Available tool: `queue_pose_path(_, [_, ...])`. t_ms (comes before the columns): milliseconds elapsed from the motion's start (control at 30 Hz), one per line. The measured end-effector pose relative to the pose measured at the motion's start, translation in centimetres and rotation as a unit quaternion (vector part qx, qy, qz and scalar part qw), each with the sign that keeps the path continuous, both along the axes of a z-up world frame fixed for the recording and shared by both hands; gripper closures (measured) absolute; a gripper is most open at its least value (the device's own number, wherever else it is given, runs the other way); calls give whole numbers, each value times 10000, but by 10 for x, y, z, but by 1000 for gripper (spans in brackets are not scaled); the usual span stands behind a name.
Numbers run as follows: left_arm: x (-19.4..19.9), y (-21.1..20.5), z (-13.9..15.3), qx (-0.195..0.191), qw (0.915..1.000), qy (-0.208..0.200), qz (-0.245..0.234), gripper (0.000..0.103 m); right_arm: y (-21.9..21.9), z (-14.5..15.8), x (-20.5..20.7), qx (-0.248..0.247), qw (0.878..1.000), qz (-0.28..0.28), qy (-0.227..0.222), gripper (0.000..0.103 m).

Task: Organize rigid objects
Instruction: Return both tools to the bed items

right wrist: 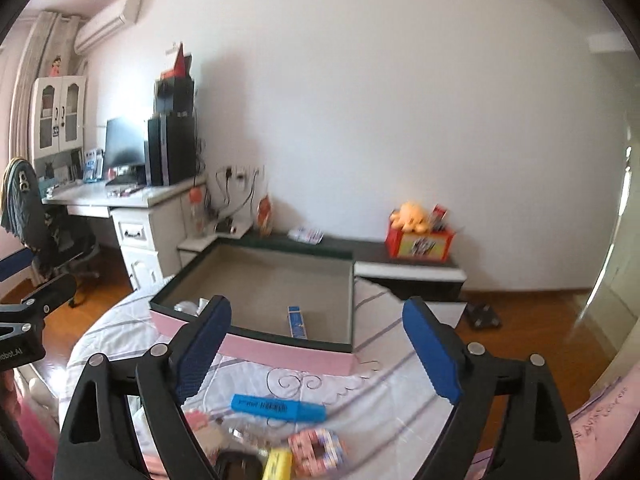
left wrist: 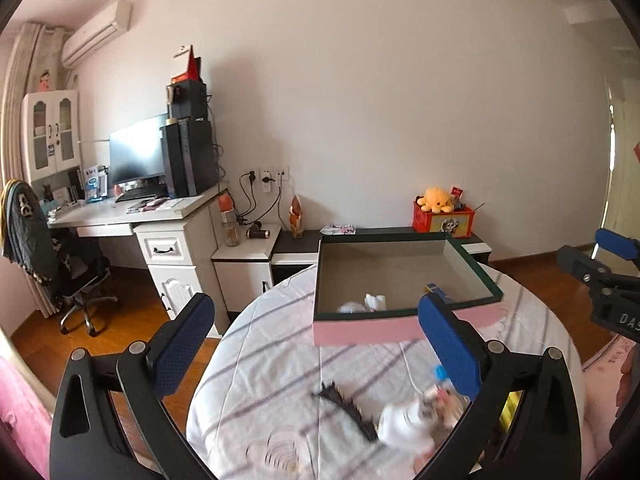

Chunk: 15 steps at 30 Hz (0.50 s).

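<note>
Both tongs hang above a round surface covered with a white striped cloth (right wrist: 384,396), with their blue pads spread wide and nothing between them. The left tongs (left wrist: 320,344) point toward a shallow open box (left wrist: 400,320) with pink sides and a dark green rim, which sits on the far part of the cloth. Inside the box lie some white pieces (left wrist: 366,303) near its front wall and a small blue box (right wrist: 298,322) further right.

The loose things lie on the cloth nearer than the open box. In the right wrist view, the right tongs (right wrist: 322,354) hover over a blue highlighter (right wrist: 278,407) lying flat, a pink and white patterned ring-like item (right wrist: 318,450), and a yellow object (right wrist: 277,465) at the bottom edge. In the left wrist view, a black spiky piece (left wrist: 348,408) lies touching a blurred white object (left wrist: 404,424), possibly a small figure; the blur hides its details.

Behind stands a white desk (left wrist: 120,212) with a monitor (left wrist: 138,154), and a yellow plush toy (left wrist: 436,200) sits on a red box (left wrist: 442,220).
</note>
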<state>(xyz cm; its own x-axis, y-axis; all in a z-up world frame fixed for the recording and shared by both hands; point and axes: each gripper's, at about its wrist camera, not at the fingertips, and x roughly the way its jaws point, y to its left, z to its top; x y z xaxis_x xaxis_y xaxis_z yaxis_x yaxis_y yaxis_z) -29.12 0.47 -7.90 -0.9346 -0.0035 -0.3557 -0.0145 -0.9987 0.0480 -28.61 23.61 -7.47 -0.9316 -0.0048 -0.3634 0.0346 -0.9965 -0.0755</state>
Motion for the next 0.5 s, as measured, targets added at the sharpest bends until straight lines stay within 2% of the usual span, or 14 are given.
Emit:
queue_pose_path(167, [40,-8,1,159,9998,53,101,0,-7,7,54,126,9996,-74,230,14])
queue_pose_path(300, [67,-10,2,127,9998,76,97,0,-7,7,87,70,9992,-157,355,14])
queue_pose_path(500, [104,-14,9,148,9990,410,101,0,-10,8,128,34,9976,-208,657,14])
